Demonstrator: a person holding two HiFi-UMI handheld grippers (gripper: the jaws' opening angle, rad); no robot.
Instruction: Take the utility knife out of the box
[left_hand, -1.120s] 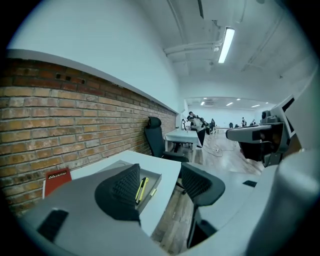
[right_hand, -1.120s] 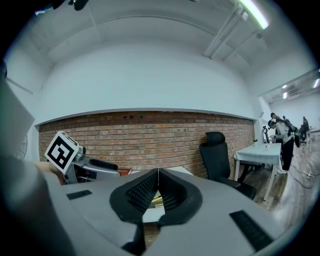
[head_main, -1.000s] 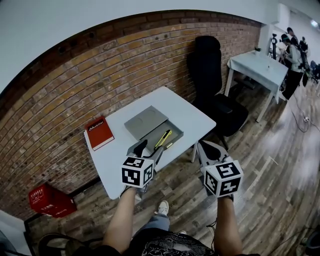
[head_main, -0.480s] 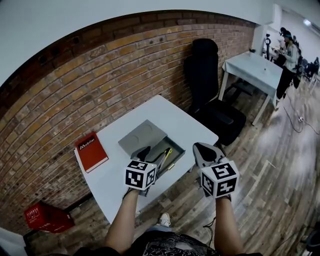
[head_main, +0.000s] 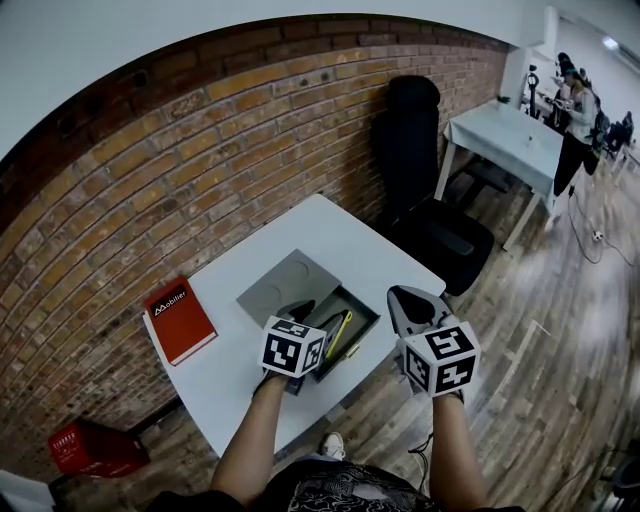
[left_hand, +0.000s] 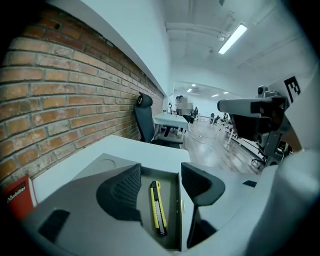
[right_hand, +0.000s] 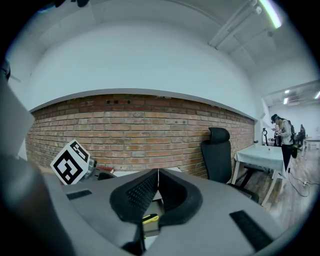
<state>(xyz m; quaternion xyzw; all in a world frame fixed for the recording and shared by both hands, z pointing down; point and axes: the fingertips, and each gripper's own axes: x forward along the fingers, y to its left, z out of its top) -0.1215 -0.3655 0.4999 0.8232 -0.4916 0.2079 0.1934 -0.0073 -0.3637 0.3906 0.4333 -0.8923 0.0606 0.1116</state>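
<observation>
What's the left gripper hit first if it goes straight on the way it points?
Most likely the utility knife, lying in the open box and framed between the left gripper's open jaws. Depth is unclear, so the box floor beside it could come first.

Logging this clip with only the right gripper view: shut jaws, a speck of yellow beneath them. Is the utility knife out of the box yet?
Observer: No. The utility knife lies flat inside the open box.
Operator: Is the left gripper on it?
Observer: Not gripping. The left gripper hangs over the box, jaws apart, the knife showing between them.
Operator: And the lid?
Observer: The lid lies flat beside the box, toward the brick wall.
</observation>
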